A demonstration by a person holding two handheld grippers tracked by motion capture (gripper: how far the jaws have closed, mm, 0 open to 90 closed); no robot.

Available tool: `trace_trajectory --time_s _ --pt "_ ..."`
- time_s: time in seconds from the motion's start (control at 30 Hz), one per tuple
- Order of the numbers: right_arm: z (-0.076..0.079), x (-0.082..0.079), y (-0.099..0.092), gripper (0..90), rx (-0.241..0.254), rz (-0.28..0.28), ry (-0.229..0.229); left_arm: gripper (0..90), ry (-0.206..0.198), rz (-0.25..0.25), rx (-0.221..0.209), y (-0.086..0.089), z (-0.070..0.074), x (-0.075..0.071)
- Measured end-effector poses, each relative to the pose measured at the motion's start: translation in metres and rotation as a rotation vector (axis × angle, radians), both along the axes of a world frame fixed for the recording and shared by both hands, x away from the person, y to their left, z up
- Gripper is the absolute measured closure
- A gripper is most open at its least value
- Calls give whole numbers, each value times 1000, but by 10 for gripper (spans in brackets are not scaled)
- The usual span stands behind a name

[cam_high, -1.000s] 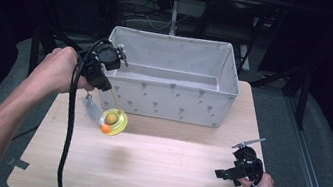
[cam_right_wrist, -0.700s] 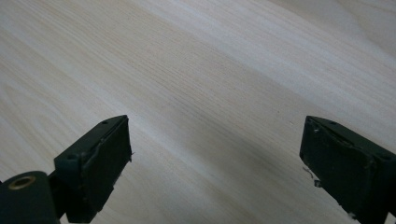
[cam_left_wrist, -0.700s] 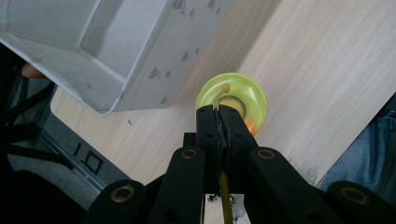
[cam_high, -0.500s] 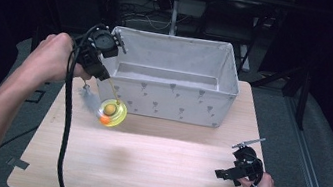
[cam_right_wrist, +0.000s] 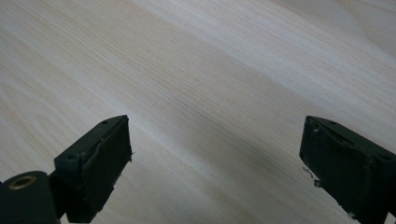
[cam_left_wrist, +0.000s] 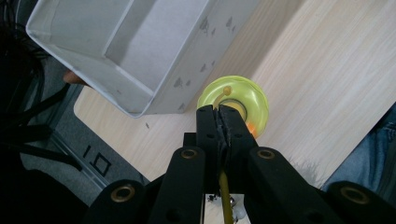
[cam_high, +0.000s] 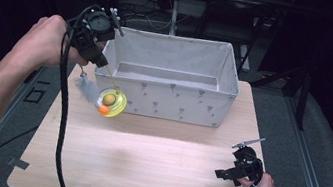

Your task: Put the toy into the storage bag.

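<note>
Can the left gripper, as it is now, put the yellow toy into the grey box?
Probably yes. The left gripper holds the yellow toy by its thin stick, hanging beside the grey box near its corner. The box top is open; the toy must likely rise above the rim first.

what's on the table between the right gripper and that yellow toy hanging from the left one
Nothing: in the high view, bare wooden table separates the right gripper from the yellow toy.
</note>
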State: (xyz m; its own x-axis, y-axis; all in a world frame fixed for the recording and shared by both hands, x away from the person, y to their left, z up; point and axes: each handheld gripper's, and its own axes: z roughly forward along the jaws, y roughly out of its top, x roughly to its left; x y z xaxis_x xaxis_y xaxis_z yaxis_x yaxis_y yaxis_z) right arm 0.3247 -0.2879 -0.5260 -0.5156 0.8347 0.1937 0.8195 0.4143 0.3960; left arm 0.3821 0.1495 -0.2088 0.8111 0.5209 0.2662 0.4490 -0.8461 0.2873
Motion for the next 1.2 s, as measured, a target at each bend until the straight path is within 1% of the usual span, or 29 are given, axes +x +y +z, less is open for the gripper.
trace_trajectory --time_s 0.07,0.13,0.17,0.2,0.27,0.3,0.33,0.37,0.53,0.57,0.67,0.77,0.83,1.03,1.07,1.1,1.17,1.2 --pt "0 0 0 83 0 0 1 880 3 6 7 1 4 2" --pt "0 0 0 83 -1 0 1 880 -6 11 7 1 8 4" --pt "0 0 0 83 -2 0 0 881 -4 11 15 1 11 5" --pt "0 0 0 85 -3 1 -1 880 -9 20 8 1 13 6" --pt "0 0 1 85 -3 -2 -8 880 -9 18 7 2 17 8" --pt "0 0 1 85 -3 6 -8 880 -7 24 -6 3 19 9" --pt "0 -1 1 85 -5 0 -11 881 -8 27 -13 3 21 10" --pt "1 0 1 85 -18 8 -9 880 -8 25 -8 3 22 11" --pt "1 0 0 85 -19 13 -7 880 -7 49 -15 5 30 18" --pt "1 0 0 86 -20 14 -7 880 -6 51 -8 6 33 19" --pt "1 0 1 86 -22 14 -6 881 -15 55 -11 6 37 21" --pt "1 0 1 86 -23 14 -7 881 -8 61 -16 6 41 25" --pt "1 0 1 85 -24 14 -6 881 -6 68 -7 6 43 27" --pt "1 0 1 86 -22 14 -6 880 -14 86 -14 6 48 35" --pt "1 0 1 86 -19 8 -10 881 -16 89 -13 6 49 36" --pt "0 0 1 86 1 2 -10 881 -17 90 -17 7 50 37" --pt "0 0 2 86 9 2 -9 881 -16 101 -20 8 53 41" --pt "0 0 1 86 -12 7 -1 881 -16 105 -24 8 53 42"
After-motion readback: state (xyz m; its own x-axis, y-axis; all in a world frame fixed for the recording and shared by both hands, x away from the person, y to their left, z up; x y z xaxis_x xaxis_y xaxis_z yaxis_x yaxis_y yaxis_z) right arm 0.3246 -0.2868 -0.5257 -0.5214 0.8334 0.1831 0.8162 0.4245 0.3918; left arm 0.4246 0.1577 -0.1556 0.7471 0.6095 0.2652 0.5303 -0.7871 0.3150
